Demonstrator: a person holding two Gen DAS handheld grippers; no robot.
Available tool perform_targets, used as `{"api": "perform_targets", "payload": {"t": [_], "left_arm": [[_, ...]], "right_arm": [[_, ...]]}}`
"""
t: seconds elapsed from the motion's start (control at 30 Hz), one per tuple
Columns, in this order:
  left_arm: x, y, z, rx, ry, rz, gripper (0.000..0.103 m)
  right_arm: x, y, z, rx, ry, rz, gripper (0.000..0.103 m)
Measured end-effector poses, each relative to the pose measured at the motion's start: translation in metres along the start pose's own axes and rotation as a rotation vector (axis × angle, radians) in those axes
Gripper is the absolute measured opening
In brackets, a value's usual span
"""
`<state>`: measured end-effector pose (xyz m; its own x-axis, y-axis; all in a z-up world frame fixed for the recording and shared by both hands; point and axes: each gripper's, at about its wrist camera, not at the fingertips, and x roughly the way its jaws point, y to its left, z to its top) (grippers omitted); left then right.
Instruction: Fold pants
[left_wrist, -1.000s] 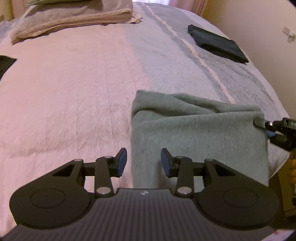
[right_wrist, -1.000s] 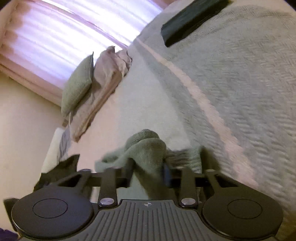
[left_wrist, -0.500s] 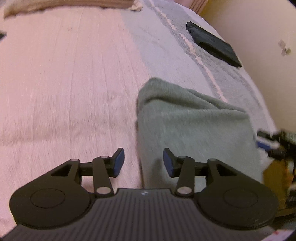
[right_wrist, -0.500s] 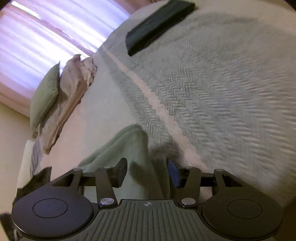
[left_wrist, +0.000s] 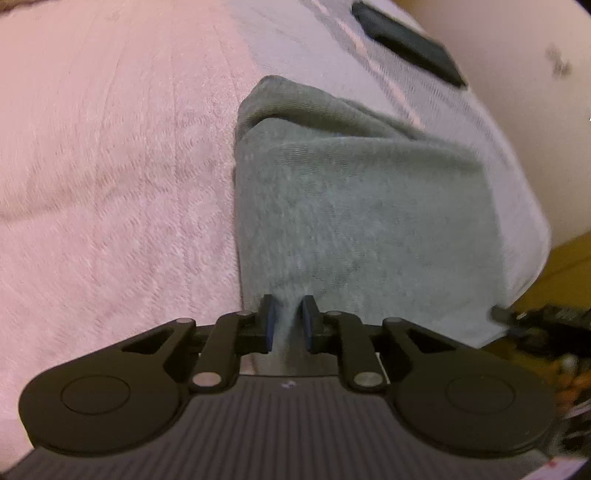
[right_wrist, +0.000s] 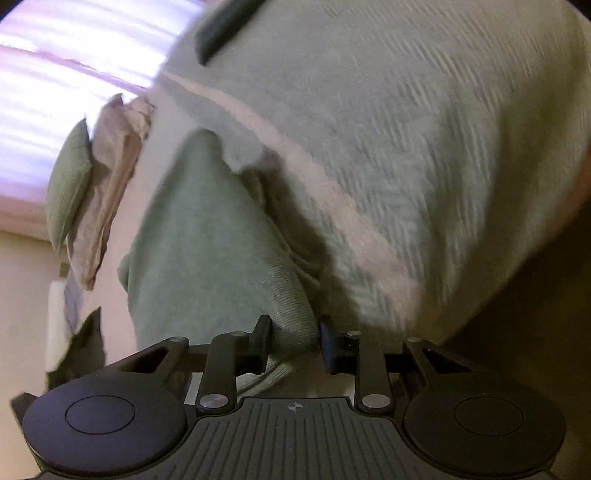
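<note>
**Both grippers pinching the near hem of the folded pants**

1. Markings: no readable writing or brand shows on any item; each gripper body carries only a small emblem, too small to identify.
2. Workpiece: the grey-green pants (left_wrist: 362, 206) lie folded into a rough rectangle on the bed cover (left_wrist: 110, 166), straddling its pink and grey zones. The long axis runs from the near bed edge away toward the pillows (right_wrist: 70, 181); the far end is a rounded fold.
3. Left gripper (left_wrist: 288, 321): jaws clenched on a pleat of the near edge, at its left corner.
4. Right gripper (right_wrist: 293, 338): jaws closed against a thick bunch of the same edge.
5. A dark folded garment (left_wrist: 406, 44) lies well apart, beyond the pants.
</note>
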<state>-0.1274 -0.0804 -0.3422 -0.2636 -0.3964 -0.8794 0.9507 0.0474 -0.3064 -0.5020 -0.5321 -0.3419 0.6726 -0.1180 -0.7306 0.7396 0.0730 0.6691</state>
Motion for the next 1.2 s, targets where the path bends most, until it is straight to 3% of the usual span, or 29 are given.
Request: {"api": "perform_targets", "payload": {"t": [0.1,0.2,0.3,0.4,0.5,0.6,0.7,0.8,0.87,1.0,1.07,1.13,1.2], "left_arm": [[-0.027,-0.009,0.015,0.117,-0.033,0.081,0.014],[-0.045,-0.013,0.038,0.212,-0.068,0.135,0.014],[-0.038,-0.025,0.068,0.387,-0.078,0.132,0.014],[-0.013,-0.039,0.1,0.575,-0.095,0.051,0.014],[0.014,-0.051,0.124,0.746,-0.079,-0.047,0.016],[0.04,-0.061,0.137,0.939,-0.02,-0.12,0.017],[0.063,-0.066,0.147,1.059,0.016,-0.168,0.018],[0.074,-0.069,0.149,1.132,0.068,-0.234,0.019],[0.082,-0.07,0.146,1.178,0.09,-0.234,0.016],[0.079,-0.069,0.151,1.148,0.082,-0.245,0.011],[0.074,-0.069,0.152,1.136,0.064,-0.246,0.016],[0.076,-0.069,0.152,1.143,0.079,-0.255,0.028],[0.084,-0.075,0.149,1.171,0.101,-0.25,0.025]], "right_arm": [[-0.02,0.023,0.009,-0.107,0.004,-0.074,0.04],[-0.041,0.038,0.013,-0.189,-0.082,-0.191,0.042],[-0.049,0.042,0.019,-0.146,-0.154,-0.194,0.042],[-0.039,0.05,0.028,-0.128,-0.194,-0.204,0.043],[-0.019,0.062,0.04,-0.163,-0.175,-0.275,0.043],[-0.003,0.071,0.039,-0.199,-0.143,-0.343,0.043],[0.0,0.078,0.032,-0.214,-0.138,-0.388,0.043],[-0.003,0.082,0.024,-0.223,-0.13,-0.424,0.043],[-0.006,0.082,0.018,-0.219,-0.126,-0.443,0.043],[-0.015,0.089,0.003,-0.238,-0.13,-0.496,0.043],[-0.018,0.09,-0.007,-0.241,-0.116,-0.512,0.043],[-0.019,0.086,-0.018,-0.225,-0.111,-0.522,0.045],[-0.02,0.079,-0.025,-0.19,-0.113,-0.522,0.049]]}}
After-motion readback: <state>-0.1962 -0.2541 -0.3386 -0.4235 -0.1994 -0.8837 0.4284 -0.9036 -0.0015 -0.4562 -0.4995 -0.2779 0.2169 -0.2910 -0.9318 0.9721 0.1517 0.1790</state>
